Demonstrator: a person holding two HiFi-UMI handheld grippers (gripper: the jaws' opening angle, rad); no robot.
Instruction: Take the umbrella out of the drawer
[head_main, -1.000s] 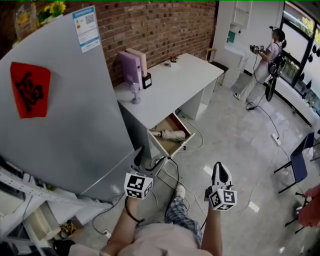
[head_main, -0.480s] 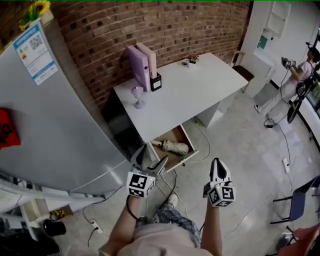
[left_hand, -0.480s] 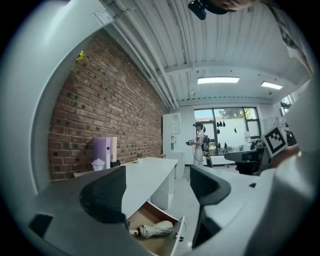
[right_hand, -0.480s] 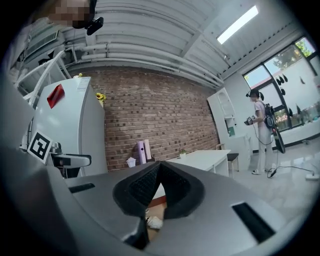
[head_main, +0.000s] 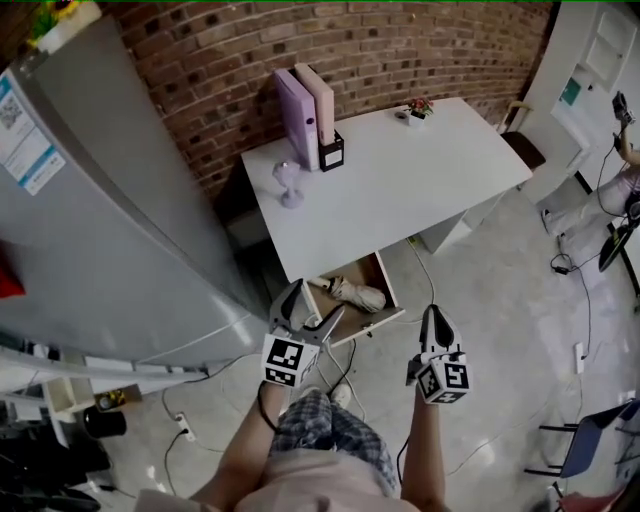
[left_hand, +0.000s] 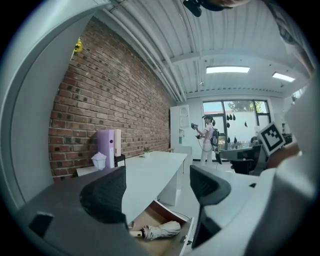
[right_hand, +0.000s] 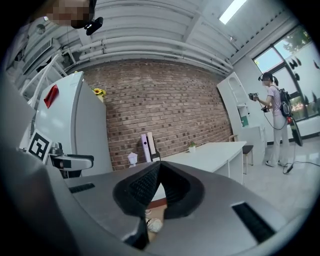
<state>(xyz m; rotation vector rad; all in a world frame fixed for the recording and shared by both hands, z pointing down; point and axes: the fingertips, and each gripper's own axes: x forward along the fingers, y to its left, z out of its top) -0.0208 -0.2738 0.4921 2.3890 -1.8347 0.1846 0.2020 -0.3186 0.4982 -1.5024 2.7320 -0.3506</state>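
A folded whitish umbrella lies in the open wooden drawer under the white desk. The left gripper view looks down at the umbrella in the drawer. My left gripper is open, its jaws spread with nothing between them, hovering at the drawer's near left corner. My right gripper is shut and empty, held over the floor to the right of the drawer. In the right gripper view the umbrella peeks out below the closed jaws.
A grey refrigerator stands close on the left. On the desk are two upright folders, a small lamp and a little plant. Cables run over the floor near my feet. A person stands far right.
The view has drawn closer to the desk and drawer. My left gripper has risen into sight and opened near the drawer; the right gripper stays shut at about the same place.
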